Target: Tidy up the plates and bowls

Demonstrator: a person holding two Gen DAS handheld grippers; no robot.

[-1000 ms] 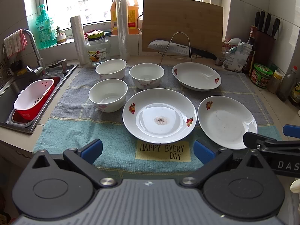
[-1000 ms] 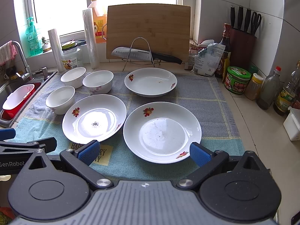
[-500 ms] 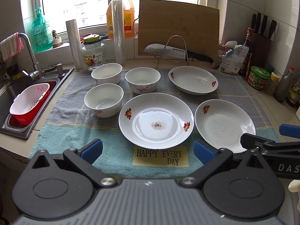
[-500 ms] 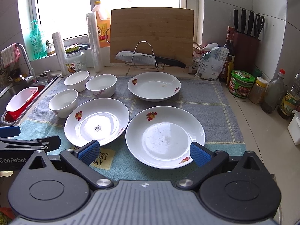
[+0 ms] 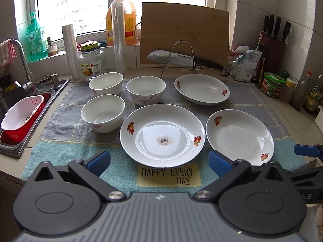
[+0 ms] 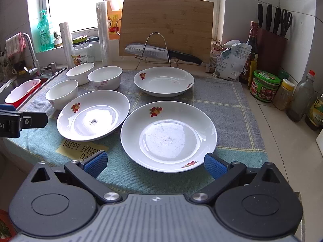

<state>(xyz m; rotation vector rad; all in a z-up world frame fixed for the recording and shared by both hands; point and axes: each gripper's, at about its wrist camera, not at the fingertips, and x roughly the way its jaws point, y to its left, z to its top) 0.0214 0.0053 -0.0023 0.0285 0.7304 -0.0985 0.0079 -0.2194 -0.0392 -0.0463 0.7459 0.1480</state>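
Plates and bowls lay spread over a towel [image 5: 60, 141] on the counter beside the sink [image 5: 12, 109], none of them stacked yet. Three bowls sat in a cluster at the left: the near bowl [image 5: 103, 112], the far-left bowl [image 5: 106, 83] and the floral bowl [image 5: 145, 89]. Three shallow plates filled the rest: the middle plate [image 5: 162, 135] with a dark speck at its centre, the right plate [image 6: 168, 136] close beside it, and the back plate [image 6: 164, 81] standing apart near the knife rack [image 6: 156, 48].

Both tools hovered at the near edge of the towel, holding nothing. The left gripper [image 5: 159, 161] had its blue pads wide apart, facing the middle plate. The right gripper [image 6: 154, 164] was likewise spread, with the right plate's near rim just ahead between its pads.

These pieces looked like glazed ceramic: stiff, fairly heavy, slick, and likely to chip or crack if knocked together. I judged the raised rim the best place to pinch a plate, since the flat well offered no purchase; a bowl would probably be taken by its wall, one pad inside and one outside. Setting one on another would call for a slow, level lowering.
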